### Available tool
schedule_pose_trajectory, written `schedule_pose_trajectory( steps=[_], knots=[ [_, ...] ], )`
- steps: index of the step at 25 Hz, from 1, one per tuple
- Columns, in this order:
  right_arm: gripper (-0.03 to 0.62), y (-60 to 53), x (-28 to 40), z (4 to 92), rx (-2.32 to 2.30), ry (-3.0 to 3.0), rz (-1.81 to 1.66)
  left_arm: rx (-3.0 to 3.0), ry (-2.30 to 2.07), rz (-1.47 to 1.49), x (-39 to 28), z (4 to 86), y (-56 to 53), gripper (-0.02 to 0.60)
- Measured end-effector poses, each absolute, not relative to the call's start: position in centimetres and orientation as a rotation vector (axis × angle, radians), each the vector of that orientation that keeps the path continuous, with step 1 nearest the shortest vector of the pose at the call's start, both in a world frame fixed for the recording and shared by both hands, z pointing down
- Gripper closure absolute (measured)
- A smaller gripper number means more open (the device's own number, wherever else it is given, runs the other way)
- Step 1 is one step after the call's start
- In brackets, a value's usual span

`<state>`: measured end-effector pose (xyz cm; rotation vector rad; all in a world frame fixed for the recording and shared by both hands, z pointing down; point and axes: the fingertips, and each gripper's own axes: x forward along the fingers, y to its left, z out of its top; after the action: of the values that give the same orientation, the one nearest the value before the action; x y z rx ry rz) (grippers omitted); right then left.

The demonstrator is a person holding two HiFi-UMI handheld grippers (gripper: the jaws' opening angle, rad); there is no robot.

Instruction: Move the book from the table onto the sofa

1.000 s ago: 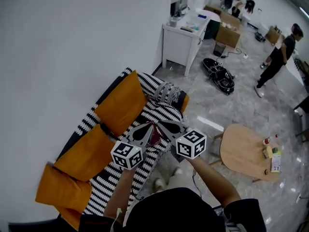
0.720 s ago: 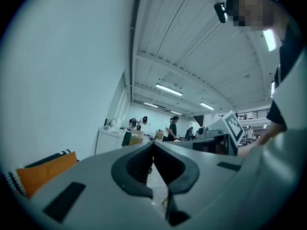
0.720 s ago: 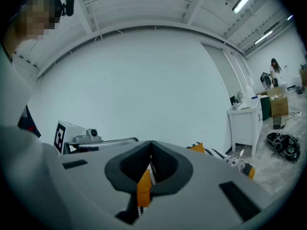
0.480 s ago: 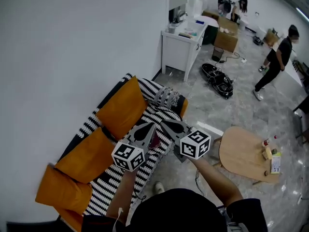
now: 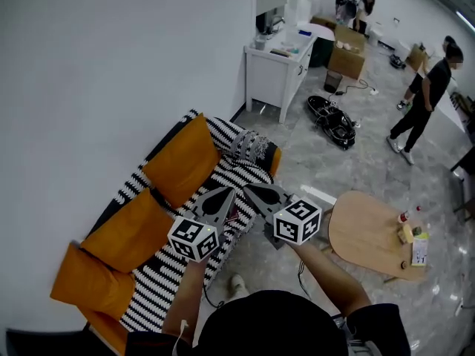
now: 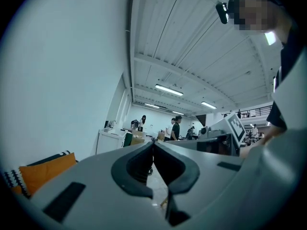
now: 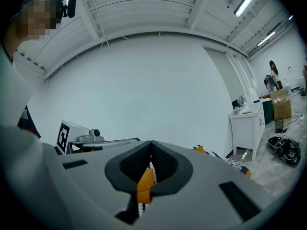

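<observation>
The sofa (image 5: 174, 273) has a black-and-white striped cover and orange cushions (image 5: 182, 160), and stands against the white wall on the left of the head view. A dark red sliver, apparently the book (image 5: 234, 215), lies on the striped seat and is mostly hidden between the two grippers. My left gripper (image 5: 224, 193) and right gripper (image 5: 251, 190) hover side by side over the seat's front edge. In the left gripper view the left gripper (image 6: 153, 143) has its jaws pressed together with nothing in them. The right gripper (image 7: 151, 142) is likewise shut and empty, with an orange cushion (image 7: 145, 185) showing beyond it.
A round wooden table (image 5: 364, 232) with bottles and small items (image 5: 413, 236) stands to the right. Further back are a white desk (image 5: 278, 59), a black bag (image 5: 332, 121) on the floor, cardboard boxes (image 5: 349, 47) and people (image 5: 427, 95).
Both grippers have risen a little and drawn back from the sofa, staying shut. The sofa has slid slightly left in the head view.
</observation>
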<state>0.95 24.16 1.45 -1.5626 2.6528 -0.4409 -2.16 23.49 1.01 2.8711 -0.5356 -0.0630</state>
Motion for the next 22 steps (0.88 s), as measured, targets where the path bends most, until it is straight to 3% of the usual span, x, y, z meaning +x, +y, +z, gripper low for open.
schedule_pose_trajectory(
  steps=[22],
  knots=[
    [0.579, 32.8, 2.2, -0.2, -1.471, 2.715, -0.319, 2.903, -0.722, -0.062, -1.7, -0.3, 31.8, 0.565]
  ],
)
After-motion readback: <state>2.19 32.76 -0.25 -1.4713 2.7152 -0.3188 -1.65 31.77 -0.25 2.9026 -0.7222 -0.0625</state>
